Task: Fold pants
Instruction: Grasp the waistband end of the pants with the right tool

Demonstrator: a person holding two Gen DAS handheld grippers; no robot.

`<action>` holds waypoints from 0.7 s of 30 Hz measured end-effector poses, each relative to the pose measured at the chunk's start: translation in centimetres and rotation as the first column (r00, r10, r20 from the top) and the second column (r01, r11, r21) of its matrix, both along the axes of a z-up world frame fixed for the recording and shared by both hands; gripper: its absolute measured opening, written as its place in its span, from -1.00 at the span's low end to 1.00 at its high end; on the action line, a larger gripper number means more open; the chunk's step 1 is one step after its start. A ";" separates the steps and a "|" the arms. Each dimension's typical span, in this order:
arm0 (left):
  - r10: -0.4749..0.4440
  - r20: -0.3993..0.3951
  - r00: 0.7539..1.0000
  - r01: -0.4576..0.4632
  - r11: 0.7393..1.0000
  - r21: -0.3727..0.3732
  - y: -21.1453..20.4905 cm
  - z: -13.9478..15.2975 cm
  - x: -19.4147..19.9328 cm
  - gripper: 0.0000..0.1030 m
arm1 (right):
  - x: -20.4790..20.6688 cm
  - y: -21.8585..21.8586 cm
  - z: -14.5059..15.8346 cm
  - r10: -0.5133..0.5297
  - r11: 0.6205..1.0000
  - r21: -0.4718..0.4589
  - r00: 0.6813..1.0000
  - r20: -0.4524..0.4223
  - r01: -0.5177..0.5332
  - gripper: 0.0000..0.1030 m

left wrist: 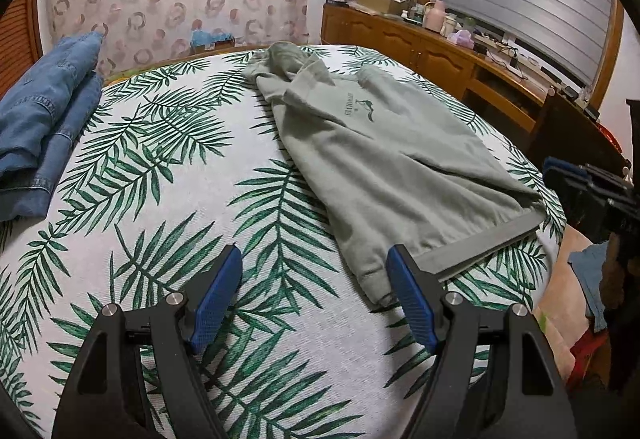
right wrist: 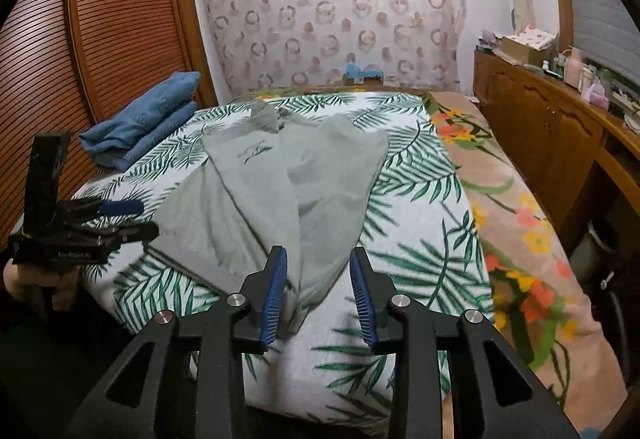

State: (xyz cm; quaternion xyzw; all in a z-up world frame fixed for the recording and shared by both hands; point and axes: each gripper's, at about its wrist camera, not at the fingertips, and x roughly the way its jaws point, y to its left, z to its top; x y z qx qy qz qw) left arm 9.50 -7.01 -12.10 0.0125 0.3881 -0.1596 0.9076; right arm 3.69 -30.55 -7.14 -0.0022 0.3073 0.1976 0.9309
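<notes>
Left gripper [left wrist: 314, 295] hovering over palm-leaf bedspread [left wrist: 160, 199], angled down, jaws spread wide, nothing between them. Right finger's tip sits just beside hem of grey-green garment [left wrist: 384, 159].

Right gripper [right wrist: 318, 293] also tilted down, at near edge of bed, jaws parted, garment's corner lying in gap, pads not pressing on it.

Garment spread flat mid-bed, running toward 12 o'clock. Folded jeans [right wrist: 140, 123] stacked at 10 o'clock by louvred wardrobe door [right wrist: 100, 39]. Hand [right wrist: 38, 285] gripping left tool's handle at 9 o'clock in right view.
</notes>
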 end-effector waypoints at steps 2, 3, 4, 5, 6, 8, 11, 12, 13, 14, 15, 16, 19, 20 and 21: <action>0.003 0.002 1.000 -0.003 1.000 -0.005 0.2 0.0 0.0 0.47 | 0.3 0.3 0.4 0.011 1.000 -0.005 1.000 0.011 -0.011 -0.32; 0.003 0.003 1.000 -0.003 1.000 -0.007 0.2 0.0 0.0 0.47 | 0.5 0.6 0.5 0.018 1.000 -0.010 1.000 0.016 -0.018 -0.32; 0.004 0.003 1.000 -0.004 1.000 -0.009 0.3 0.0 0.0 0.47 | 0.7 0.9 0.6 0.025 1.000 -0.018 1.000 0.020 -0.024 -0.31; 0.003 0.003 1.000 -0.003 1.000 -0.010 0.3 0.0 0.1 0.47 | 1.0 1.4 0.7 0.031 0.999 -0.026 0.999 0.023 -0.030 -0.31; 0.004 0.000 1.000 -0.004 1.000 -0.007 0.3 0.0 0.1 0.47 | 1.3 1.7 0.7 0.037 0.999 -0.032 0.999 0.024 -0.036 -0.30; 0.008 0.012 1.000 -0.008 1.000 -0.003 0.4 0.2 -0.1 0.47 | 2.0 2.3 0.6 0.051 0.998 -0.040 0.998 0.023 -0.050 -0.29; 0.015 0.032 0.999 -0.014 1.000 -0.006 0.7 0.8 -0.2 0.47 | 3.1 3.3 0.8 0.070 0.996 -0.047 0.997 0.013 -0.070 -0.26; 0.016 0.035 0.999 -0.016 1.000 -0.008 0.8 1.0 -0.1 0.47 | 3.5 3.7 0.9 0.075 0.996 -0.050 0.997 0.012 -0.074 -0.23; 0.019 0.042 0.999 -0.019 1.000 -0.012 1.0 1.3 -0.2 0.47 | 3.9 4.0 0.9 0.082 0.995 -0.055 0.997 0.012 -0.081 -0.19; 0.022 0.048 0.999 -0.021 1.000 -0.015 1.2 1.5 -0.1 0.47 | 4.2 4.4 1.0 0.087 0.994 -0.063 0.996 0.013 -0.086 -0.18; 0.026 0.055 0.998 -0.025 1.000 -0.019 1.4 1.8 -0.1 0.47 | 4.6 4.9 1.1 0.092 0.993 -0.072 0.996 0.014 -0.091 -0.15; 0.030 0.062 0.998 -0.029 0.999 -0.022 1.6 2.1 -0.2 0.47 | 4.8 5.2 1.2 0.096 0.992 -0.081 0.995 0.014 -0.095 -0.11; 0.043 0.082 0.996 -0.041 0.999 -0.029 2.1 2.8 -0.3 0.47 | 5.8 6.1 1.4 0.107 0.990 -0.097 0.994 0.010 -0.106 -0.04; 0.047 0.087 0.995 -0.045 0.999 -0.030 2.3 3.0 -0.3 0.47 | 6.1 6.3 1.5 0.111 0.989 -0.097 0.994 0.007 -0.110 -0.04; 0.052 0.092 0.994 -0.049 0.998 -0.031 2.4 3.2 -0.3 0.47 | 6.4 6.5 1.6 0.116 0.989 -0.097 0.993 0.002 -0.115 -0.03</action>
